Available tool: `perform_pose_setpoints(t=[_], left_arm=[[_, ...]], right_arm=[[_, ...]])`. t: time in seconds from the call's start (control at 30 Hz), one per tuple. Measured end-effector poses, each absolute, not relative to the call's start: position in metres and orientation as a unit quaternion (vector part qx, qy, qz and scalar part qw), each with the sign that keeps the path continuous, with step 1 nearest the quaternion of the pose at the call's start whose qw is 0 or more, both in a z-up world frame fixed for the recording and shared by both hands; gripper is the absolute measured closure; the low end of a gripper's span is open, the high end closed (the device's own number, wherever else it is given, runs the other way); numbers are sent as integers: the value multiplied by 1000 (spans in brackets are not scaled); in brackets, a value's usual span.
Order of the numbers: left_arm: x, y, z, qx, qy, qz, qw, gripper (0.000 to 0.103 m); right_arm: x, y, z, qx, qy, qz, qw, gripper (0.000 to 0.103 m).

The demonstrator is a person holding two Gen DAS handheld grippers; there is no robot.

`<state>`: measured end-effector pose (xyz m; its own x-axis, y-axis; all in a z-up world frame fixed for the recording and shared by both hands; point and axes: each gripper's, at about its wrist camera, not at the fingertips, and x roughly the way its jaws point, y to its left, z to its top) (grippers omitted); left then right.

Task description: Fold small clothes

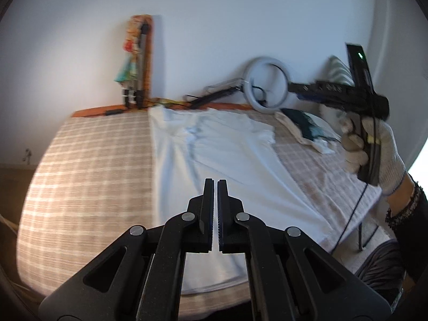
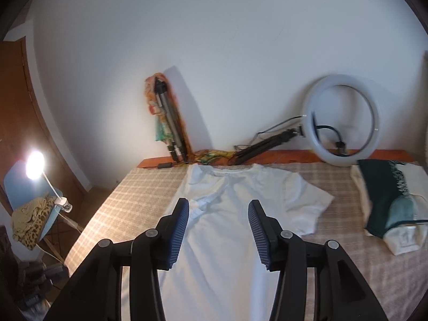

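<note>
A white t-shirt [image 2: 230, 224] lies spread on the checked beige bed cover [image 2: 139, 195], neck toward the wall, its left side folded in and its right sleeve out flat. It also shows in the left wrist view [image 1: 227, 155]. My left gripper [image 1: 215, 184] is shut and empty, held above the shirt's lower part. My right gripper [image 2: 218, 206] is open and empty above the shirt's chest. The right gripper also shows in the left wrist view [image 1: 307, 91], held by a gloved hand [image 1: 374, 147] above the bed's right side.
A stack of folded clothes [image 2: 388, 200], dark green on white, lies at the right. A ring light [image 2: 345, 120] and tripods [image 2: 171, 123] lean on the wall behind the bed. A lamp [image 2: 34, 165] and a chair with cloth [image 2: 32, 222] stand left.
</note>
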<state>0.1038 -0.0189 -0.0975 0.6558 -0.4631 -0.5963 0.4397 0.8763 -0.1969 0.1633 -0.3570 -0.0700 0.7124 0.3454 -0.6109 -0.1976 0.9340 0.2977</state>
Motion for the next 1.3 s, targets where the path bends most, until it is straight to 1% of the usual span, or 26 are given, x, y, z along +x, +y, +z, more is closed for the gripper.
perform_pose_setpoints(t=[0.3, 0.5, 0.63, 0.67, 0.7, 0.73, 0.77, 0.8, 1.0, 1.03, 1.07, 1.1, 1.13, 1.17, 1.3], left_arm=[[68, -142, -149, 31, 366, -326, 871, 103], [42, -205, -178, 54, 391, -371, 841, 103], [27, -243, -197, 83, 405, -394, 821, 103], [25, -251, -202, 89, 410, -398, 816, 95], [24, -256, -204, 93, 412, -399, 814, 75], [23, -261, -206, 97, 411, -399, 814, 65], [21, -265, -207, 99, 407, -399, 816, 54], [21, -267, -208, 100, 405, -400, 816, 54], [27, -277, -220, 117, 411, -398, 812, 54], [29, -277, -223, 124, 415, -397, 809, 55], [30, -277, -226, 125, 413, -392, 812, 64], [31, -277, -226, 127, 408, -386, 818, 78], [33, -276, -226, 129, 404, -381, 821, 84], [35, -275, -226, 126, 405, -381, 821, 95], [46, -266, -223, 100, 412, -386, 819, 99]], right_arm=[[149, -449, -106, 147, 368, 113, 911, 54], [145, -510, -143, 203, 393, 92, 892, 53], [147, -532, -169, 229, 410, 83, 879, 53], [149, -533, -174, 227, 415, 83, 877, 52], [150, -533, -178, 225, 417, 84, 876, 51], [152, -533, -181, 224, 420, 88, 875, 50], [157, -531, -185, 225, 425, 96, 872, 46], [161, -529, -189, 226, 428, 105, 869, 42], [196, -514, -209, 240, 445, 120, 854, 42], [203, -511, -213, 241, 449, 119, 852, 42], [210, -509, -216, 242, 452, 117, 851, 42], [216, -506, -220, 244, 455, 116, 848, 42], [223, -504, -225, 246, 459, 115, 846, 42], [230, -501, -229, 247, 463, 115, 844, 42], [255, -497, -246, 258, 472, 104, 836, 42]])
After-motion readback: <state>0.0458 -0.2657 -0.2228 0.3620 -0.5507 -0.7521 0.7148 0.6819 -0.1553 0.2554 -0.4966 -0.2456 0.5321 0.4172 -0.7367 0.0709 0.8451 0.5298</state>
